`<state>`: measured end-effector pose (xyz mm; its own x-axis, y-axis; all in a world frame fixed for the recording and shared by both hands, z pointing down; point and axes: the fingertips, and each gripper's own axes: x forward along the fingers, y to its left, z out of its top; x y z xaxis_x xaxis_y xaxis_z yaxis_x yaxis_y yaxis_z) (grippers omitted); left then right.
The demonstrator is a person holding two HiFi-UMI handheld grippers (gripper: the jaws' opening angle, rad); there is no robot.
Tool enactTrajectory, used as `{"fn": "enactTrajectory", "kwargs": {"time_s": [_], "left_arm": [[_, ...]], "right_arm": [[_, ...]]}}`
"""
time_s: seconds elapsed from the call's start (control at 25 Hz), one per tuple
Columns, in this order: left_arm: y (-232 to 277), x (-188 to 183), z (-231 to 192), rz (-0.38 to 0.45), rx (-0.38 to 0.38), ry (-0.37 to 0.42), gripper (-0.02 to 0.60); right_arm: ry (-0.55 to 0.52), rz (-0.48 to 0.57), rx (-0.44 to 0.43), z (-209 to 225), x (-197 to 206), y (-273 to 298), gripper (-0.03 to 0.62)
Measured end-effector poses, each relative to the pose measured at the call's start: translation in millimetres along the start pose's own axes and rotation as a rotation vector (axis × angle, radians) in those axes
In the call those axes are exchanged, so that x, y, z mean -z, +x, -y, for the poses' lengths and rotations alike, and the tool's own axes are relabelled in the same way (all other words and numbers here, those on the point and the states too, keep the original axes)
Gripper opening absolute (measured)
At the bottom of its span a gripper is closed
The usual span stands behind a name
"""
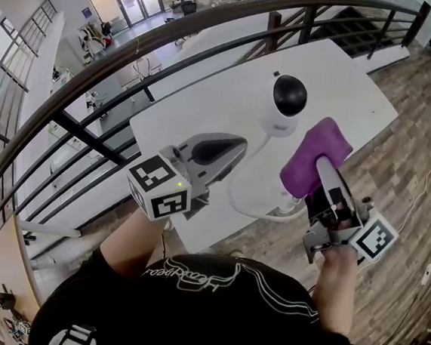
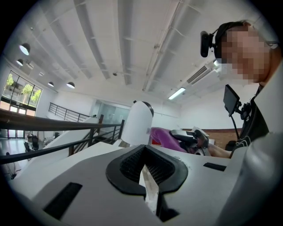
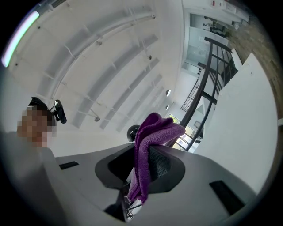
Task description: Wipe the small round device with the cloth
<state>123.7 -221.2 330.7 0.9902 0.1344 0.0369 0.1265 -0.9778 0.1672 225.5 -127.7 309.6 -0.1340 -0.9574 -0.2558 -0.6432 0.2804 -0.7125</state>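
While a person in a black printed shirt (image 1: 211,296) leans over a white table (image 1: 352,90), both forearms reach fwd w/ a handheld tool each. The left gripper (image 1: 239,146), grey moulded plastic w/ a black mesh-textured mouth, has its jaws pressed together. It sits over the table's near-left corner, tip aimed at the device from the left & stopping short of its base. The right gripper (image 3: 141,174) is clamped on a purple cloth (image 1: 320,144). The cloth is fuzzy microfibre, folded, and bunches up past the pads in a soft hump. A smooth white cable (image 1: 236,194) loops across the tabletop btwn the two tools.

The small round device (image 1: 286,106) stands upright near the table's ctr. It has a glossy white rounded body w/ a black dome face on top. The cloth hangs just to its right, by the lower side of the body. Whether fabric & casing touch can't be told.

Past the device the tabletop runs flat & bare to its far edge, so there's open room on that side. Off the right edge lies a wood-plank floor (image 1: 409,171). A dark curved railing (image 1: 137,43) arcs past the left & far sides.
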Motion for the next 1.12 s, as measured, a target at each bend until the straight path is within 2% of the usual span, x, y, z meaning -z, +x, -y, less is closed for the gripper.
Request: {"fn": "enactTrajectory", "kwargs": {"time_s": [0.2,0.32,0.44,0.6,0.8,1.0,1.12], "left_arm": [[1,-3,-3,0.015,0.062,0.013,0.008],[6,-10,-9,0.024,0.117,0.003,0.008],[15,-23,-12,0.020,0.208,-0.030,0.008],[19,-32,-15,-0.022,0.365,-0.011,0.008],[-5,-23,-31,-0.045,0.558,0.022,0.008],[-21,-35,-36,-0.038,0.670,0.031,0.008],[-30,-47,-37,-0.029,0.712,0.039,0.008]], "right_arm": [[-0.074,0.051,-0.030,-24,-5,2,0.063],[-0.142,0.081,-0.005,-34,-9,6,0.063],[-0.229,0.115,0.044,-45,-15,11,0.062],[-0.362,0.181,0.158,-60,-11,21,0.063],[-0.586,0.219,0.334,-79,30,43,0.063],[-0.834,0.171,0.501,-106,46,65,0.063],[-0.951,0.123,0.567,-121,47,82,0.063]]}}
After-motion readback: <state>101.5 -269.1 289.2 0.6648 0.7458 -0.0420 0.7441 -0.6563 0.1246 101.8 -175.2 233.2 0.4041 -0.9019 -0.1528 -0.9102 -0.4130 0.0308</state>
